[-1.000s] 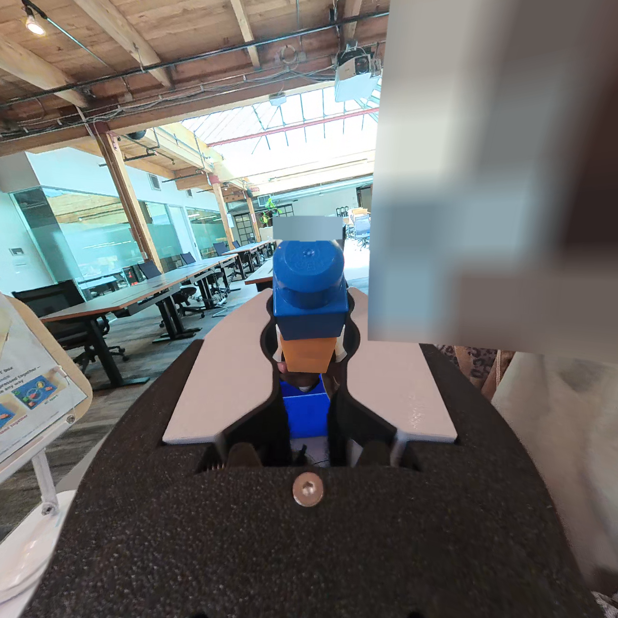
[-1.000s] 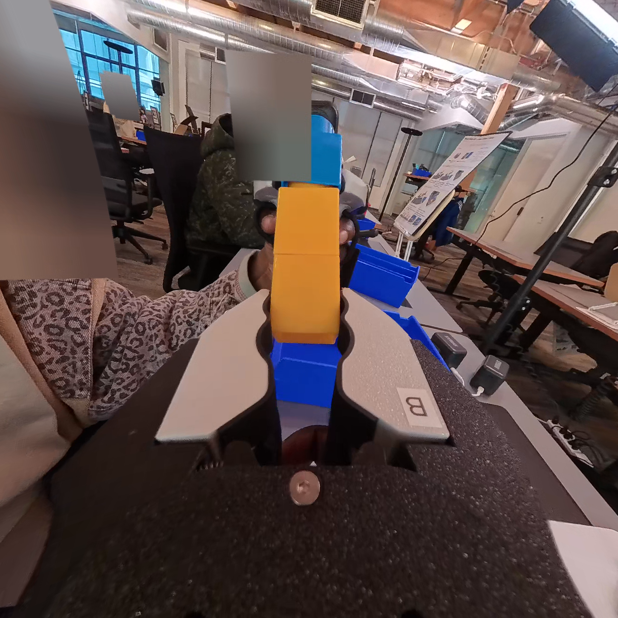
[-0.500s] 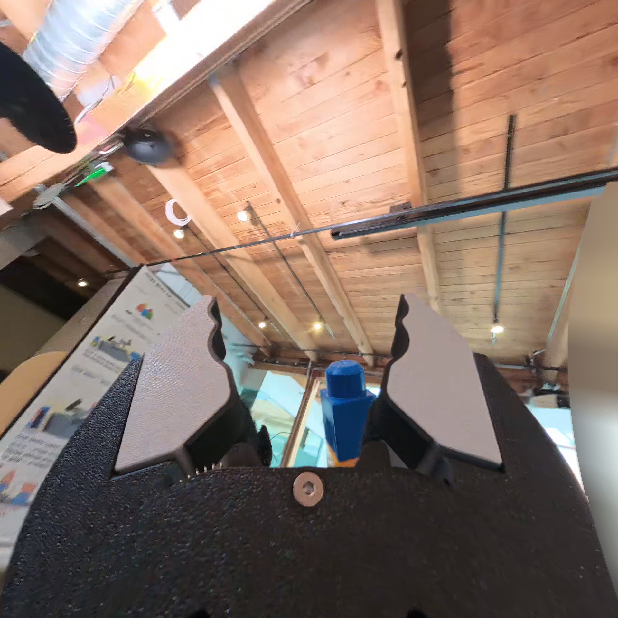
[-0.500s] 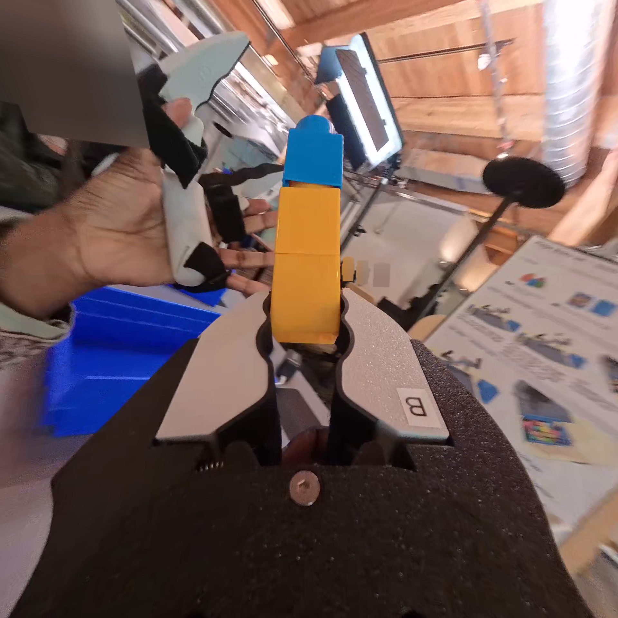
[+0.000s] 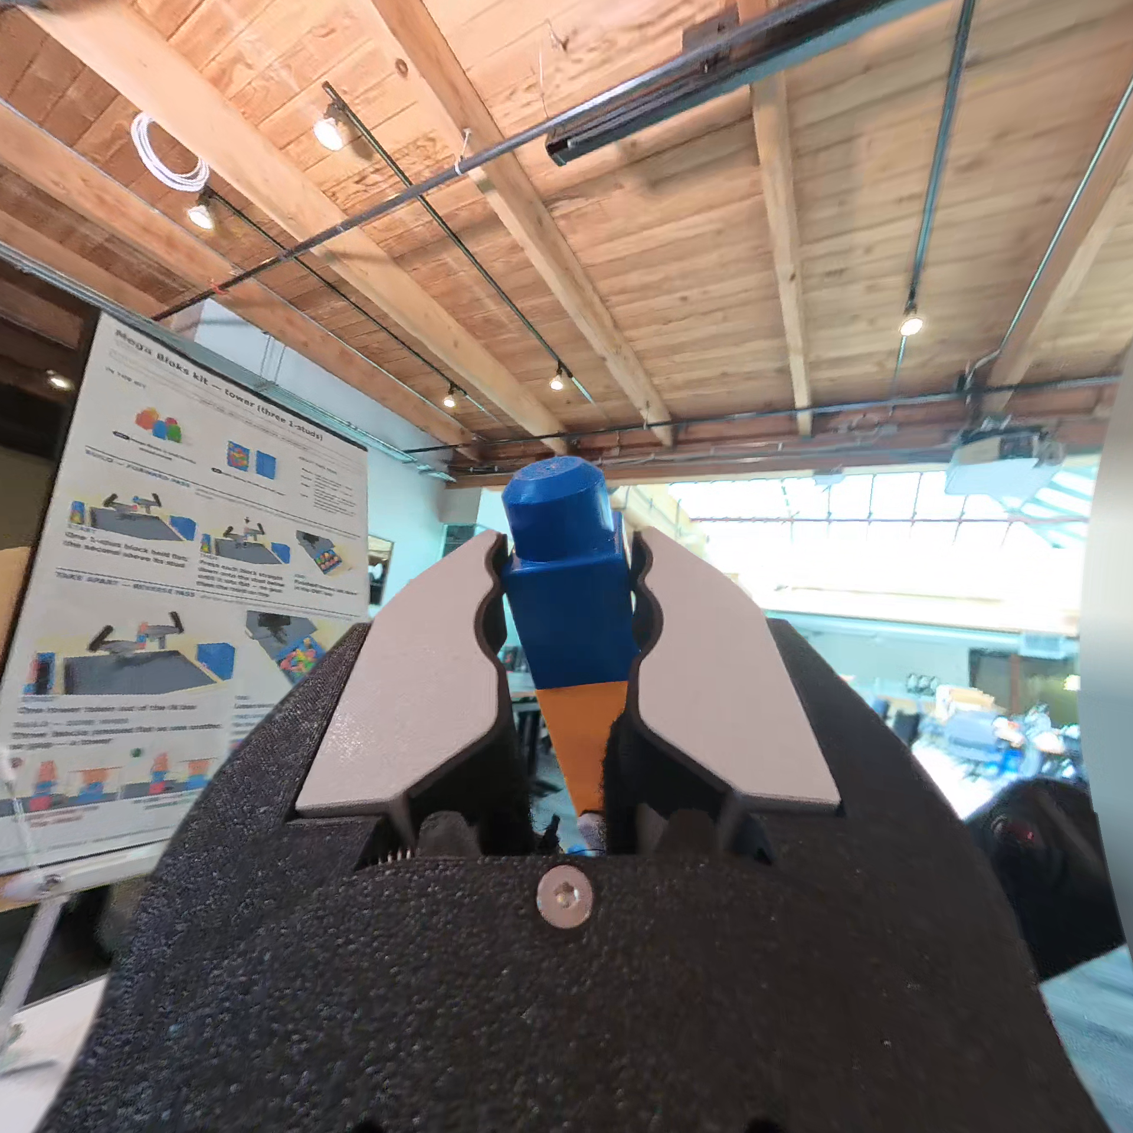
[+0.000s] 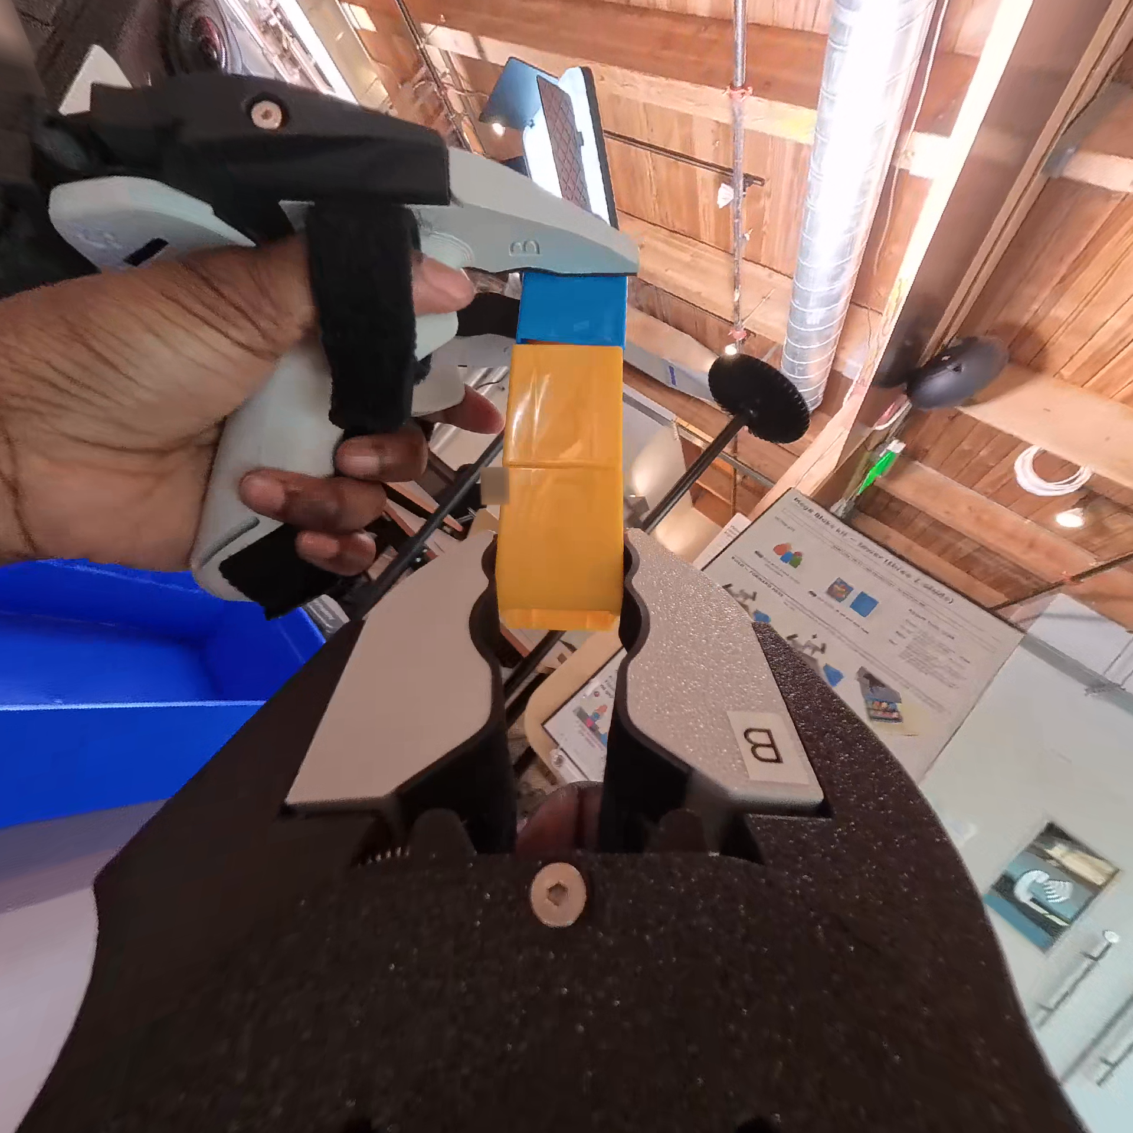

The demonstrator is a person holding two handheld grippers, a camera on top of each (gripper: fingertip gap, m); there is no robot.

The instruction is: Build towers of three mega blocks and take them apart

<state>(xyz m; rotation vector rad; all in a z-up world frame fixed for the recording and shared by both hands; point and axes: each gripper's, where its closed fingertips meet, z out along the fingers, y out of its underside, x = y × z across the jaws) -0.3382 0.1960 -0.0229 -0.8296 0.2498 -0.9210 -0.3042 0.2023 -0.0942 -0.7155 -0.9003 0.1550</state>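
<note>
A tower of three blocks is held in the air, tilted up toward the ceiling. In the right wrist view my right gripper (image 6: 561, 539) is shut on the lower yellow block (image 6: 558, 576). A second yellow block (image 6: 564, 398) sits on it, and a blue block (image 6: 570, 309) is on top. My left gripper (image 6: 570, 270), held by a hand (image 6: 122, 398), comes in from the upper left and clamps the blue block. In the left wrist view my left gripper (image 5: 567, 539) is shut on the blue block (image 5: 567, 613), with a yellow-orange block (image 5: 582, 736) below it.
A blue bin (image 6: 122, 674) is at the lower left of the right wrist view. An instruction poster on a stand (image 5: 184, 582) is at the left; it also shows in the right wrist view (image 6: 858, 601). Wooden ceiling beams and a metal duct (image 6: 840, 184) are overhead. One gripper's finger ends stand about 8 centimeters off the other's.
The left gripper, open half a second ago with the blue block low between its jaws, has shut on the blue block. The right gripper has kept hold of the lower yellow block.
</note>
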